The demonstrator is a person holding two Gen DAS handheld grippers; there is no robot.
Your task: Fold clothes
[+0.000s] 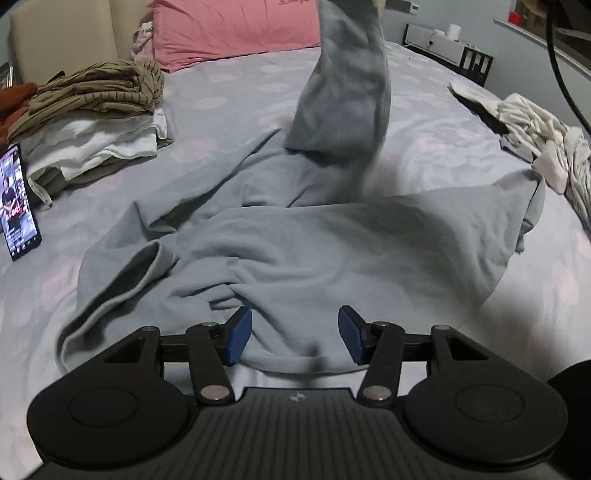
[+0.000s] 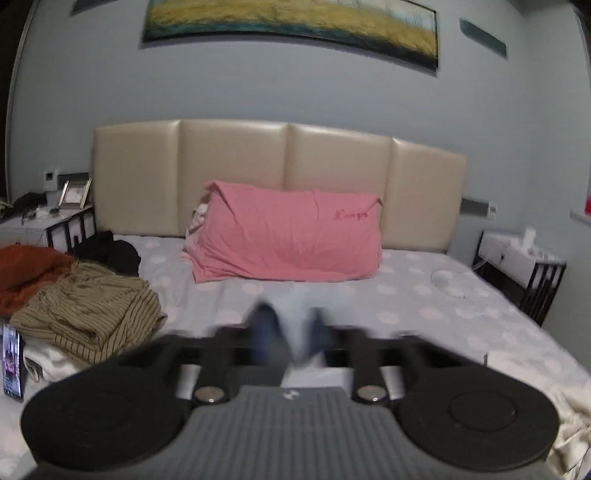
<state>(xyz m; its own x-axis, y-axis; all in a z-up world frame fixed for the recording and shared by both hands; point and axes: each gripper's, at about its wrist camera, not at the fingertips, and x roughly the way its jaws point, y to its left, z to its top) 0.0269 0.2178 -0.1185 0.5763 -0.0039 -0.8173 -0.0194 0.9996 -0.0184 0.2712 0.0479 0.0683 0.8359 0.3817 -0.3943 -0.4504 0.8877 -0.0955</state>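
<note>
A: It's a bedroom: a wide bed [image 1: 229, 85] in a pale dotted sheet, with a padded beige headboard [image 2: 280, 173] and a long painting [image 2: 291, 26] on the wall above it.

B: And the claws?

A: The left gripper [image 1: 295, 334] hangs low over the near edge of a grey-blue sweatshirt [image 1: 314, 251], blue pads spread wide with only fabric below them, nothing pinched. The right gripper [image 2: 291, 338] is smeared by blur; its pads look close together with a pale strip between them, but I cannot tell whether they clamp it.

B: Where does the garment lie?

A: Spread rumpled across the middle of the bed, one cuffed sleeve [image 1: 122, 280] trailing left. Another part rises in a tall column [image 1: 347, 85] out of the top of the left view, partly blocking the pink pillow [image 2: 284, 236] behind it.

B: What else is around?

A: To the left, a folded stack with a striped olive garment [image 1: 96, 88] on top of white pieces, and a lit phone [image 1: 18, 203] beside it. A rust-coloured cloth [image 2: 29, 273] lies further left. To the right, a heap of white clothes [image 1: 546, 136]. Nightstands flank the bed.
</note>
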